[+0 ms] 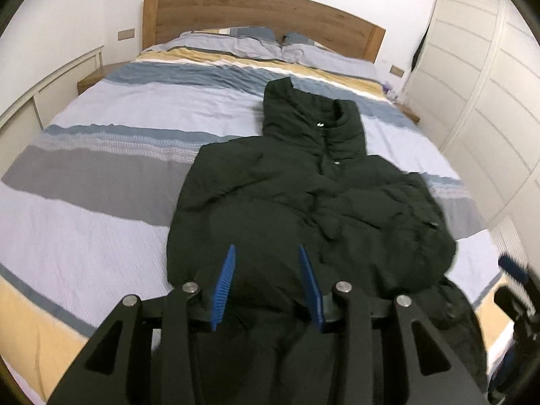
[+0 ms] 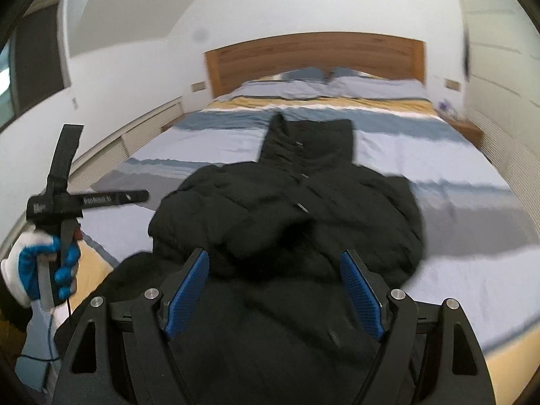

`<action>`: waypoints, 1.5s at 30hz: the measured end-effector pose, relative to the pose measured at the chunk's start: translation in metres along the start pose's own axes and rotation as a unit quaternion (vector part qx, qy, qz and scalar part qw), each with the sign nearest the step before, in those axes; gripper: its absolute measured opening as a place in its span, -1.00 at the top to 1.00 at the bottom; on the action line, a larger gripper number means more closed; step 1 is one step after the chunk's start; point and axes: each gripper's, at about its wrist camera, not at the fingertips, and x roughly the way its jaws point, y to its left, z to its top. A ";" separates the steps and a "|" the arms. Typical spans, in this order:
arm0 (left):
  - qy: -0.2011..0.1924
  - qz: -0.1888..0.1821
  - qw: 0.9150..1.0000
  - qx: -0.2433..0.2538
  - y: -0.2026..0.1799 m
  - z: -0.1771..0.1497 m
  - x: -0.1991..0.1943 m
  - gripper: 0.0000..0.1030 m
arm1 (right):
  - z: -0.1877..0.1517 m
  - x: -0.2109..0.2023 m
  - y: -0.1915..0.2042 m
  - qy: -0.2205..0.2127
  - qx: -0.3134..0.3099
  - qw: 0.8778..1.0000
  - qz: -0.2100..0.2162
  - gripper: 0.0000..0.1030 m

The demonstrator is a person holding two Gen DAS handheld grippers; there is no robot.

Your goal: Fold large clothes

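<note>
The dark puffer jacket [image 1: 303, 209] lies front-up on the bed [image 1: 101, 202], toward the foot edge and nearer the bed's right side, its collar and hood [image 1: 303, 111] pointing at the headboard [image 1: 256, 17]. Its hem end hangs toward or over the foot edge; how far down it drops is hidden under the grippers. It looks quilted and well filled, so I judge it bulky but light, soft and springy: folds will tend to puff back open, and the smooth shell may slide on itself and on the striped cover. Small snaps run down the front placket and are best left alone. A pinch on a doubled seam should hold best, I think: the hem corners, the shoulder seams or a cuff, and not the middle of a padded panel, where only the shell would be caught.

The left gripper [image 1: 266, 285] hovers above the hem end with its jaws partly apart and nothing between the blue pads [image 1: 222, 290]. The right gripper [image 2: 275, 290] stands wide apart over the same end, likewise empty. In the right wrist view a gloved hand [image 2: 40, 270] holds the left tool's handle beyond the bed's left foot corner.
</note>
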 end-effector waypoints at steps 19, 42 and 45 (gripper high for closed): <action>0.060 0.011 0.998 0.004 0.027 -0.028 0.130 -0.10 | -0.015 0.183 0.021 0.104 -0.076 0.992 0.015 -0.54; 0.030 0.034 0.996 0.071 -0.038 -0.044 0.125 -0.15 | -0.028 0.173 -0.011 0.104 -0.076 0.992 -0.002 -0.54; 0.033 0.041 0.996 0.073 -0.038 -0.048 0.119 -0.15 | -0.030 0.174 -0.009 0.107 -0.081 0.991 -0.004 -0.54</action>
